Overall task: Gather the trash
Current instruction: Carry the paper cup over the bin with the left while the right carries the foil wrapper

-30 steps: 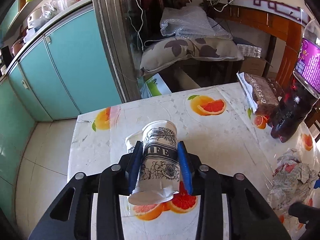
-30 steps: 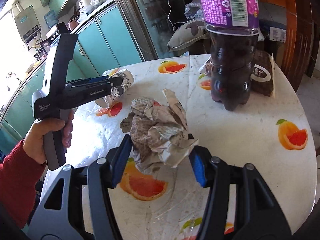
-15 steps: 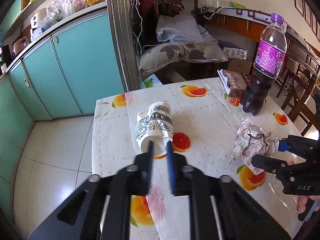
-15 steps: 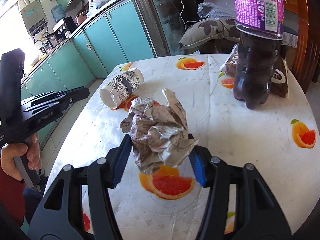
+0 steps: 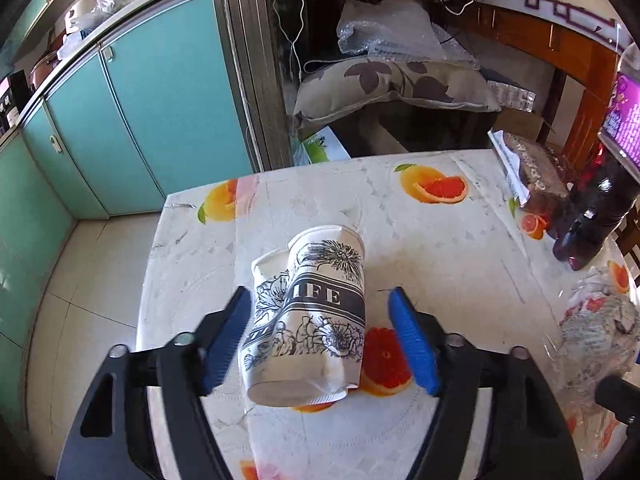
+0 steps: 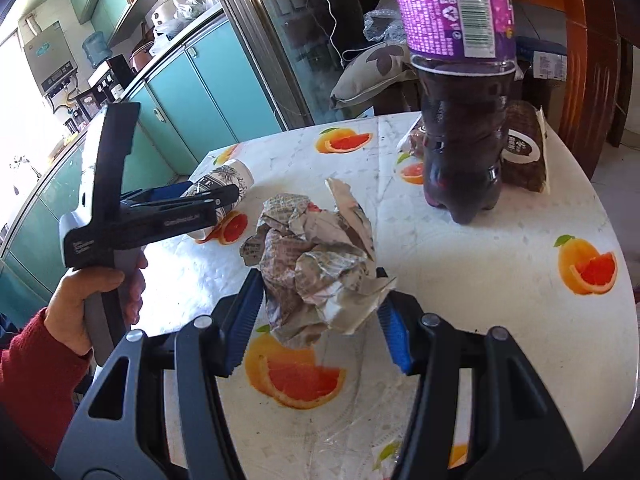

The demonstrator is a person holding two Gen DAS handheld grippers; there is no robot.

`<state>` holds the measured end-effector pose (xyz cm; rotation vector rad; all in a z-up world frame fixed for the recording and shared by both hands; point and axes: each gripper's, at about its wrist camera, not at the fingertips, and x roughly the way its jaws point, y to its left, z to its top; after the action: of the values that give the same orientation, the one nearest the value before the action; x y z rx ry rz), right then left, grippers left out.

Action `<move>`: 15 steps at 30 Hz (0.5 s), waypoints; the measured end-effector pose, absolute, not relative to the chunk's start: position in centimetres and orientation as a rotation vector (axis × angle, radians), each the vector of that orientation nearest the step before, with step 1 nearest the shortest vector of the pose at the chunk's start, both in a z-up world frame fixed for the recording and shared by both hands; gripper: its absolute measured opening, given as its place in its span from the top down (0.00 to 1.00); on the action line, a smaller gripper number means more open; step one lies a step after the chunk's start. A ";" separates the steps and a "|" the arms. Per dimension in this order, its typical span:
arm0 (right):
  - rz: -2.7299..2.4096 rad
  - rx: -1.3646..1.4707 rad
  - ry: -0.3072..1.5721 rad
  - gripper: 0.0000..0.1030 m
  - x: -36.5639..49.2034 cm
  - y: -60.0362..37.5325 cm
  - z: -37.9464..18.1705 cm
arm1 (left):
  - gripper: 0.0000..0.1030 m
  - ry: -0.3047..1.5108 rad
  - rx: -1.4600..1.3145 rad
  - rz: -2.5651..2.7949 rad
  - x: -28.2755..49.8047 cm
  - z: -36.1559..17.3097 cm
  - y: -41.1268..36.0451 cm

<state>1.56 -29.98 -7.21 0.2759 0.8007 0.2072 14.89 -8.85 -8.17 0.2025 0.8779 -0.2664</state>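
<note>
A paper cup (image 5: 316,312) printed with black flowers lies on its side on the fruit-print table (image 5: 440,248). My left gripper (image 5: 324,336) is open around it. The left pad is close to the cup's side and the right pad stands clear of it. From the right wrist view, the cup (image 6: 228,176) shows beyond the left gripper (image 6: 224,196), which a hand (image 6: 88,300) in a red sleeve holds. My right gripper (image 6: 320,320) is shut on a crumpled newspaper wad (image 6: 316,256) just above the table. The wad (image 5: 596,328) also shows at the left view's right edge.
A dark soda bottle (image 6: 460,152) with a purple label stands at the far right of the table, a brown packaged snack (image 6: 524,160) behind it. The table's left edge (image 5: 152,280) drops to a tiled floor by teal cabinets (image 5: 140,120).
A second ago the left gripper squeezed the cup. It then drew back with narrow jaws, and now it is forward again with wide jaws around the cup. The right gripper still holds the wad.
</note>
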 end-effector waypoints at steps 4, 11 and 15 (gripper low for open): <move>0.215 0.270 0.796 0.48 1.5 -30.0 -7.1 | 0.59 0.833 0.222 -0.252 14.0 -8.3 -9.3; 0.234 0.242 0.795 0.48 1.2 -28.9 -7.1 | 0.64 0.755 0.186 -0.285 9.4 -5.1 -7.2; 0.218 0.220 0.759 0.48 0.5 -28.2 -6.7 | 0.64 0.720 0.198 -0.315 4.6 -3.4 -5.2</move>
<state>0.45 -28.17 -6.70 0.2198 0.7594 0.2177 4.59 -5.23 -3.42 0.1985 0.7205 -0.3146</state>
